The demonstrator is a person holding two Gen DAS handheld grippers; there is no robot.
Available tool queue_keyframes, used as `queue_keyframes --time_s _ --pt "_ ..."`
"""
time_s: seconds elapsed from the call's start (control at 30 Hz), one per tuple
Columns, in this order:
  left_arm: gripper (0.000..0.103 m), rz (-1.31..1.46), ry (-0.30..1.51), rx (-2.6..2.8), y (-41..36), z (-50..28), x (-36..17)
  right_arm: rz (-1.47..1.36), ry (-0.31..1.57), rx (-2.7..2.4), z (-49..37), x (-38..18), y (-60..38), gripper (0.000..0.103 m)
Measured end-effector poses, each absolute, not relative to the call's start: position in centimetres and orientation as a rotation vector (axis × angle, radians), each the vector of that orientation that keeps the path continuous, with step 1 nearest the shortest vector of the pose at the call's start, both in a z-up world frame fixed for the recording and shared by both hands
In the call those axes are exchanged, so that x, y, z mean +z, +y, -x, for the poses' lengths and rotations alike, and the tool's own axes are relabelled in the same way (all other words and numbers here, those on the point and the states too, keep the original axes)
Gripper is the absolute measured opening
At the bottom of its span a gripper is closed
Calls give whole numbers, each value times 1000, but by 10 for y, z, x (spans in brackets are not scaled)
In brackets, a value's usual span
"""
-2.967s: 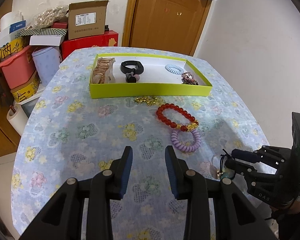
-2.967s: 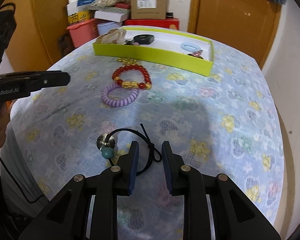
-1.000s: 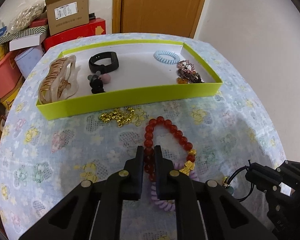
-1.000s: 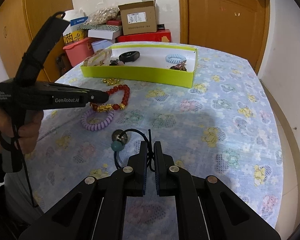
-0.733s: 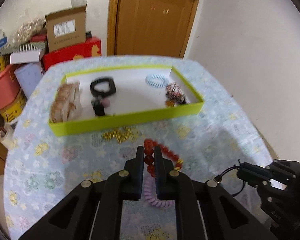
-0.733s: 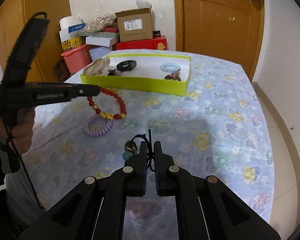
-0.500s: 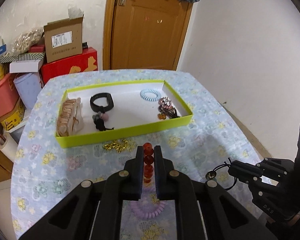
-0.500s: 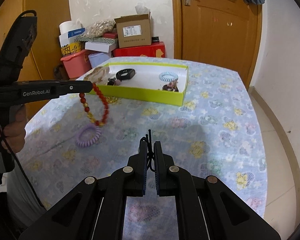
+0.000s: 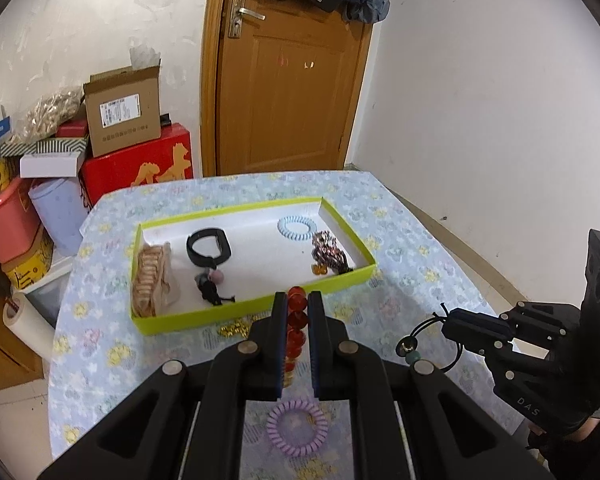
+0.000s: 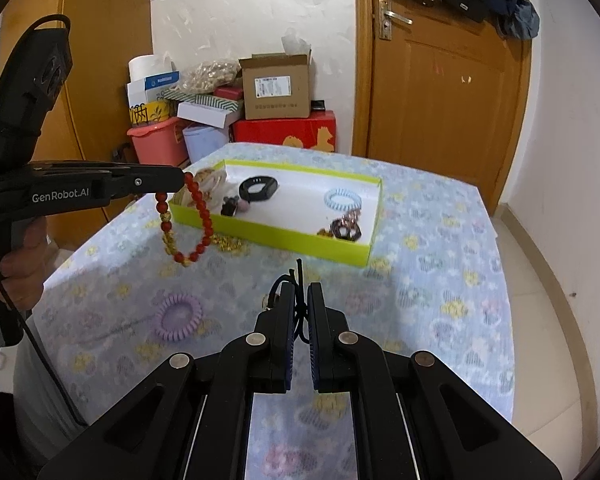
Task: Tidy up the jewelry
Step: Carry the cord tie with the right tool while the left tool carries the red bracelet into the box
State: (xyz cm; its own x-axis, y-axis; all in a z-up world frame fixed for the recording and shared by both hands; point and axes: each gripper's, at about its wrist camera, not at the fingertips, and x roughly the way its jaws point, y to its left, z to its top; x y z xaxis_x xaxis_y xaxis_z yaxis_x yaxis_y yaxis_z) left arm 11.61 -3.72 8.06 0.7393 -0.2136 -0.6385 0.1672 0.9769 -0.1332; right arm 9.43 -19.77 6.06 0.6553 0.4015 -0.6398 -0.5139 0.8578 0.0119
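Both pieces hang in the air, so the worry is a drop or a snag. The red bead bracelet dangles as a long loop from the tips of the left gripper, which is closed on just a bead or two; a jolt could let it slide out, or the swinging loop could catch the near wall of the green tray and fall short onto the table. The right gripper is clamped on the thin black cord bracelet, whose disc and teal bead hang below; that cord looks slippery and could pull through.

The red bracelet sits right between the left gripper's tips, above the table and just near of the tray. The cord is pinched at the right gripper's tips, further to the near right, well apart from the tray. A purple coil tie and a gold chain lie on the table.
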Motion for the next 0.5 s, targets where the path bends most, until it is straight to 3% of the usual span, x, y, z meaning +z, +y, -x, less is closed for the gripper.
queue_keyframes --time_s 0.5 --pt "10 58 693 -197 -26 -161 95 202 640 523 -135 80 -180 6"
